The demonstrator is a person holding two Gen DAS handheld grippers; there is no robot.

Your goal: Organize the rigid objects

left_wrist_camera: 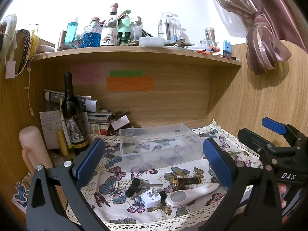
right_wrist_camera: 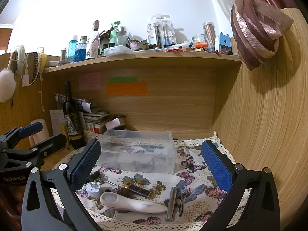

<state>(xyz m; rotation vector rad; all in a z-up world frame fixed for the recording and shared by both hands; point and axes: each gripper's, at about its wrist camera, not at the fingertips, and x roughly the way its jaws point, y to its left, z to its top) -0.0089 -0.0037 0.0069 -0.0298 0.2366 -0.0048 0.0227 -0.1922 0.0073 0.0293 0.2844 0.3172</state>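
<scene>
While both grippers are hovering above the cloth (right_wrist_camera: 192,175) with jaws spread wide and gripping nothing, the small items are lying loose near the front edge and the clear bin (left_wrist_camera: 159,144) is sitting empty at twelve o'clock of them. In the right wrist view the right gripper (right_wrist_camera: 152,165) is framing the white oval device (right_wrist_camera: 132,204), with a steel cylinder (right_wrist_camera: 171,204) at three o'clock of it, a dark banded tube (right_wrist_camera: 134,190) at twelve, and a plug (right_wrist_camera: 92,187) and keys (right_wrist_camera: 100,179) at ten. The left gripper (left_wrist_camera: 154,159) is looking over the same group from the other side.

Likely trouble: the cylinder and tube are smooth and round, so they may be rolling away or squirting out of a pinch. The device is glossy and tapering, inviting slip. The cloth is thin, lace-edged and loose, so a low finger could be snagging and dragging everything. The bin looks light, thin-walled plastic; a bump may be shifting it. The crowded pieces risk double grabs.
</scene>
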